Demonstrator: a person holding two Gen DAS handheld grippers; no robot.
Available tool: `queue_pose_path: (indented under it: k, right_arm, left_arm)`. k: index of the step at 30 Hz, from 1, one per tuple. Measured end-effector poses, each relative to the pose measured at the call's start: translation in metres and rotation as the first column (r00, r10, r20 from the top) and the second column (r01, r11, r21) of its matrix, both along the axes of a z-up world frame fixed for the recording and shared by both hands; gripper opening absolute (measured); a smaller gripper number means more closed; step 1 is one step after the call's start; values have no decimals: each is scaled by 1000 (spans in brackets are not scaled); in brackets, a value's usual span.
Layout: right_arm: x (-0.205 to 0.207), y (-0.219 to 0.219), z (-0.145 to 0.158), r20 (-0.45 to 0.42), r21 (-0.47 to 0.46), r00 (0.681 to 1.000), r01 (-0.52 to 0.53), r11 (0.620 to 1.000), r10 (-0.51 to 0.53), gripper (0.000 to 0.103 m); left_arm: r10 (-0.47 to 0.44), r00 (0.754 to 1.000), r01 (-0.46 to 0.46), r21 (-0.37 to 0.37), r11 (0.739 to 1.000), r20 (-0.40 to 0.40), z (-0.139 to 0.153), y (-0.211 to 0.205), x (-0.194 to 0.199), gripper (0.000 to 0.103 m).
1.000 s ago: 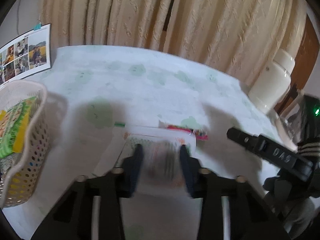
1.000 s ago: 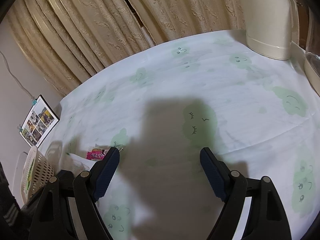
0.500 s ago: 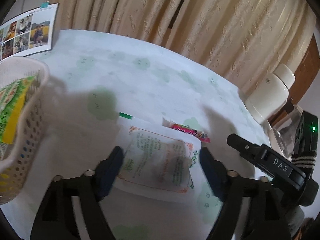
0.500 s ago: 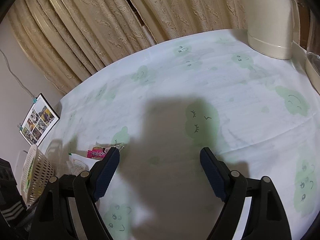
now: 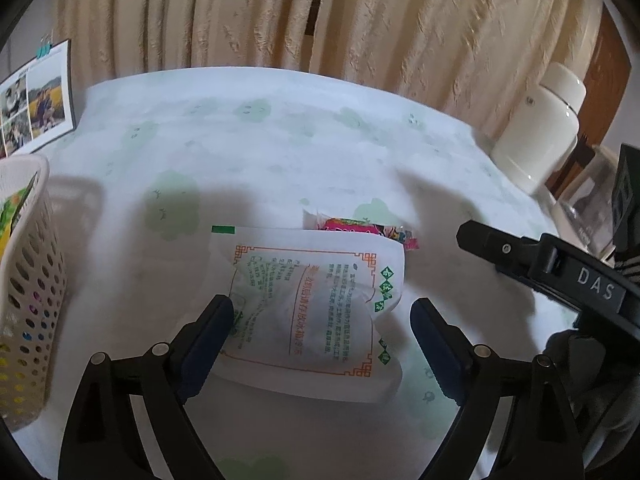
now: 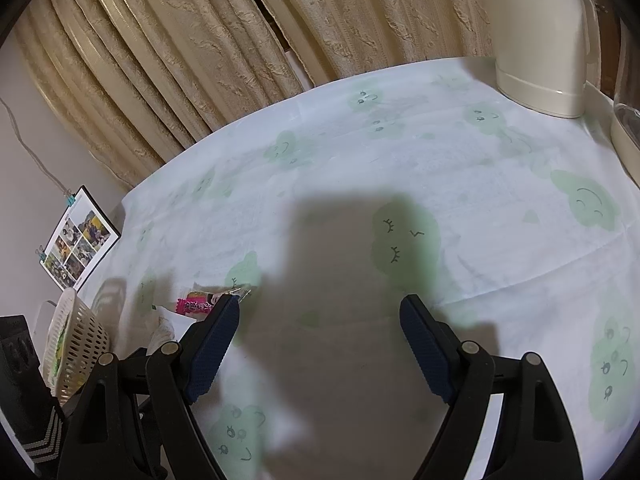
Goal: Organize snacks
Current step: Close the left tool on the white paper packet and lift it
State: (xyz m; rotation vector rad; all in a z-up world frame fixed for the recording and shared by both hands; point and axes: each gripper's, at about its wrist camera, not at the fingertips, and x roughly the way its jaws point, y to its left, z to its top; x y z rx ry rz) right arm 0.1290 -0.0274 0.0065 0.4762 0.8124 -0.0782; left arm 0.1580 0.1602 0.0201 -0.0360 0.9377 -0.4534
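The left gripper (image 5: pixel 322 322) was held wide open over a white snack packet (image 5: pixel 312 312) lying flat on the table (image 5: pixel 280 152). A pink snack (image 5: pixel 360 228) lay just behind it. The right gripper (image 6: pixel 320 324) was open, empty.

The letters "DAS" stand in pale print on the black right gripper (image 5: pixel 600 285) at the right edge of the left wrist view, while the white snack packet (image 5: pixel 308 312) in the lower middle carries green and orange print too small to read.
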Motion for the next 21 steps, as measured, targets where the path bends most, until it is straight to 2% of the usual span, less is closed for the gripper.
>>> queue_pose_path:
  k: [5,9,11,12,13,16,18,21]
  right_arm:
    - [0,0,0,0,0,1000,1,1000,-1,81]
    - [0,0,0,0,-1,1000,-1,1000,1,81]
    - [-1,1,0,1,0,1000,-3,1000,3,81]
    - [-1,2,0,1,0,1000,-4,1000,4,81]
    - [-1,2,0,1,0,1000,-5,1000,5,81]
    - [-1,2,0,1,0,1000,-5,1000,5,81]
    - [-1,2,0,1,-1,1000,-6,1000,6,81]
    - [-2,4,1,4,-4,1000,-13,1000,13,81]
  left_arm:
    - [14,1000,-15,81,997,11,-2,-5,2,90]
    - [-9,1000,7,142,990,15,-4,-13,3,92]
    - [-9,1000,6,146,989,18,-4,-13,3,91]
    - [-3,1000,0,141,990,21,-3,-11,3,87]
    - [5,1000,-9,133,991,31,-2,-8,3,76]
    - [-8,999,4,86,996,49,3,-5,-1,60]
    - [-18,997,11,91,996,78,7,-6,-5,55]
    - [-33,995,24,89,996,98,12,-7,-8,53]
